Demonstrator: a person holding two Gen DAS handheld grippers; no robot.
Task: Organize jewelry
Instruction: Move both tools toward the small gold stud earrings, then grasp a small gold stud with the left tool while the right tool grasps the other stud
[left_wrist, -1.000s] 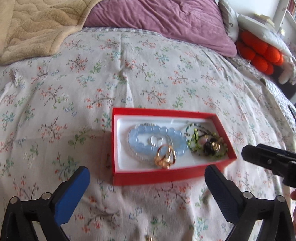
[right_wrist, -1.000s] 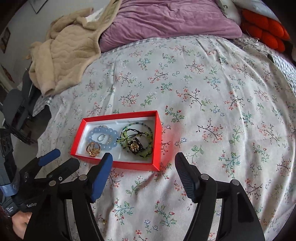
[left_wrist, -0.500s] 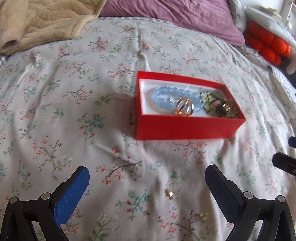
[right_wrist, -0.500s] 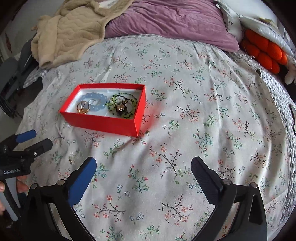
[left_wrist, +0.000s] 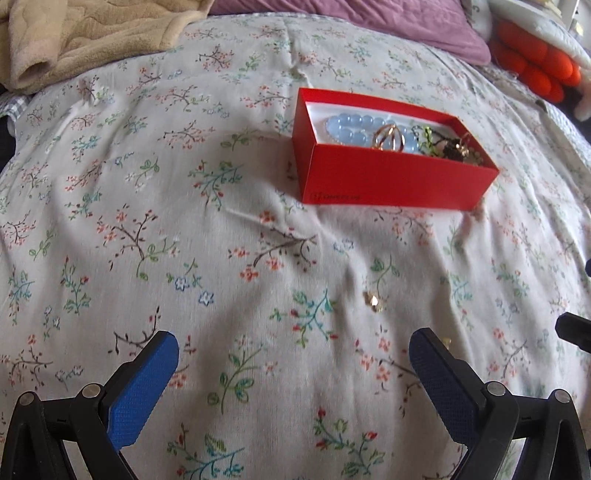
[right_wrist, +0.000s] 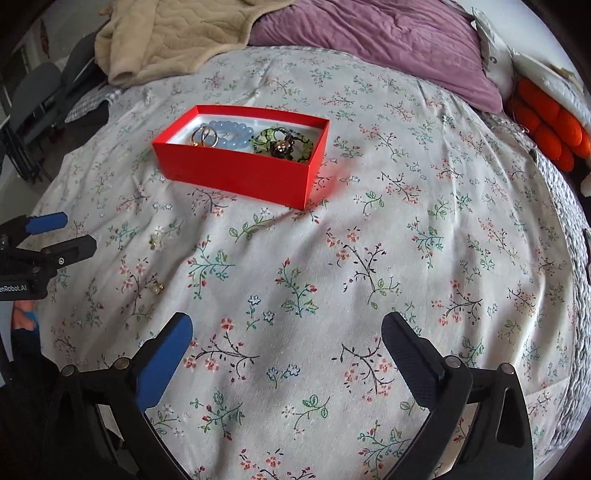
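Two tools are hanging over a bed with a floral bedspread (left_wrist: 155, 206), both with jaws spread wide and nothing between the pads. At the bottom of the left wrist view the left tool (left_wrist: 291, 373) is showing its blue pads at either lower corner, over bare fabric. At the bottom of the right wrist view the right tool (right_wrist: 286, 354) is standing just as wide; its jaws have just been opening, with only bedspread between them.

A red box (left_wrist: 391, 177) is lying on the bedspread in the upper right of the left wrist view, and in the upper left of centre in the right wrist view (right_wrist: 236, 173). Inside it a pale blue bead bracelet (left_wrist: 349, 127) is lying towards the left end, gold rings (left_wrist: 388, 137) are resting against the beads, and a green and dark tangle of jewelry (left_wrist: 448, 146) is filling the right end.

Loose on the bedspread, a small gold piece (left_wrist: 373, 301) is lying below the box, right of centre in the left wrist view, well apart from the box. In the right wrist view two small gold pieces are showing at the left: one (right_wrist: 153, 242) just beside the left tool's fingers (right_wrist: 75, 248), another (right_wrist: 158, 287) lower down.

A beige blanket (right_wrist: 173, 33) and a purple pillow (right_wrist: 373, 40) are lying along the top of the frame, with an orange cushion (right_wrist: 550, 122) at the right edge
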